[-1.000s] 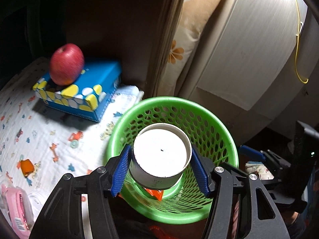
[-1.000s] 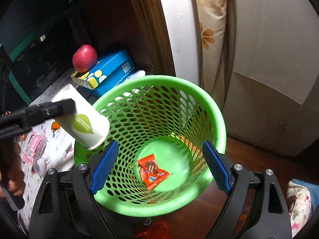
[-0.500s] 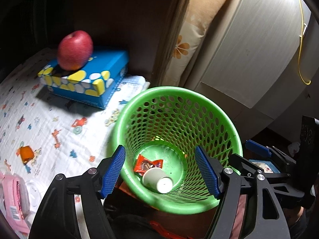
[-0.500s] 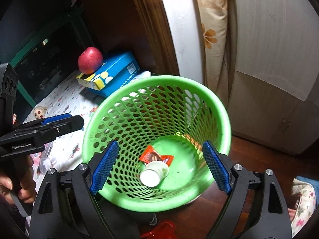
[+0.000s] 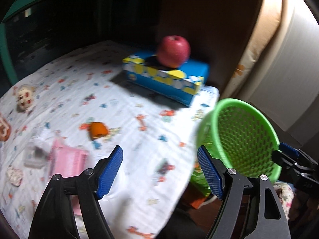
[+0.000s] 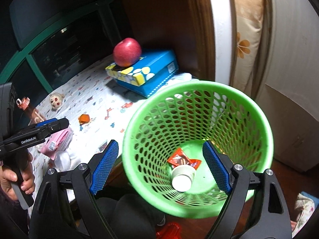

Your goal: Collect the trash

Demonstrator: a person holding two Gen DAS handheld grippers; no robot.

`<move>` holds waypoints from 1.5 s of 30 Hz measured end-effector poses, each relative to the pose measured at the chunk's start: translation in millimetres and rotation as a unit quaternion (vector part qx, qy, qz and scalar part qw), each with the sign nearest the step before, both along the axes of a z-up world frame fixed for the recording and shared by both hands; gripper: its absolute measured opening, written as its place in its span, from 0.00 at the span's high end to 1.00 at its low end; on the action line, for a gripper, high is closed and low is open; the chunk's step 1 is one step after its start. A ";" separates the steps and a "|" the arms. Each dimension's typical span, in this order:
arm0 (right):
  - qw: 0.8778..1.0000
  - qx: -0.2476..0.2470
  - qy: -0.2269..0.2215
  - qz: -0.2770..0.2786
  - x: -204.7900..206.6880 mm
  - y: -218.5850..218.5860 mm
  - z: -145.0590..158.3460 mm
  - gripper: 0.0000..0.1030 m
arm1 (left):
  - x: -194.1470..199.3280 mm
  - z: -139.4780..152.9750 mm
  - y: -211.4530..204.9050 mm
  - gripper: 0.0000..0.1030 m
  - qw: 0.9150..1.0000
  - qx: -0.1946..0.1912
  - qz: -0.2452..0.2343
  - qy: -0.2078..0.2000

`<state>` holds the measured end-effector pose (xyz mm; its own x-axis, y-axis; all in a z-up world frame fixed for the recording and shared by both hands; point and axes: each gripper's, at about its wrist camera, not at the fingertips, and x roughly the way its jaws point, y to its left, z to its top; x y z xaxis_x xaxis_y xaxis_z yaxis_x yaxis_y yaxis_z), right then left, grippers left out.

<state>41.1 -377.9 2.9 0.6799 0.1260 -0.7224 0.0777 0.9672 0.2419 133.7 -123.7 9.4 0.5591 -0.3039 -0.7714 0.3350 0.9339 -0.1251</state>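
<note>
Home bedroom: printed bedsheet (image 5: 123, 119), pillow (image 6: 247, 39).

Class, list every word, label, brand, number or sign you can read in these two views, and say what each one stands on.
"GenRobot.AI": white lettering on the black body of the left hand-held gripper, in the right wrist view.
QR-style code on the blue tissue box: too small to read.
Barcode label on the pink packet: too small to read.
Print on the red snack wrapper in the green basket: too blurred to read.
</note>
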 end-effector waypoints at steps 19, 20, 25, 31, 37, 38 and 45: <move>0.995 0.003 0.012 0.099 32.8 96.6 -6.0 0.17 | 17.7 -58.1 110.7 0.13 0.991 0.098 0.085 0.031; 0.995 0.002 0.014 0.101 33.2 99.2 -6.5 0.17 | 18.4 -60.9 110.7 0.13 0.990 0.104 0.086 0.032; 0.994 0.001 0.021 0.111 35.1 109.7 -10.4 0.17 | 18.7 -69.3 115.1 0.14 0.989 0.118 0.086 0.029; 0.992 0.001 0.027 0.126 37.3 123.0 -14.5 0.17 | 17.2 -73.6 116.5 0.33 0.989 0.120 0.080 0.029; 0.990 0.000 0.031 0.138 36.9 135.2 -17.9 0.17 | 11.0 -67.4 121.0 0.41 0.991 0.109 0.082 0.017; 0.990 0.000 0.031 0.141 36.8 137.3 -18.5 0.17 | 9.4 -64.8 123.1 0.42 0.991 0.103 0.084 0.015; 0.985 -0.004 0.036 0.170 37.5 162.6 -25.7 0.17 | 0.3 -41.3 142.8 0.52 0.994 0.050 0.102 0.003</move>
<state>78.6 -215.3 -22.8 0.5470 0.3315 -0.7687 -0.2347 0.9422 0.2392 134.0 19.1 -31.9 0.5957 -0.1071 -0.7960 0.1376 0.9900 -0.0303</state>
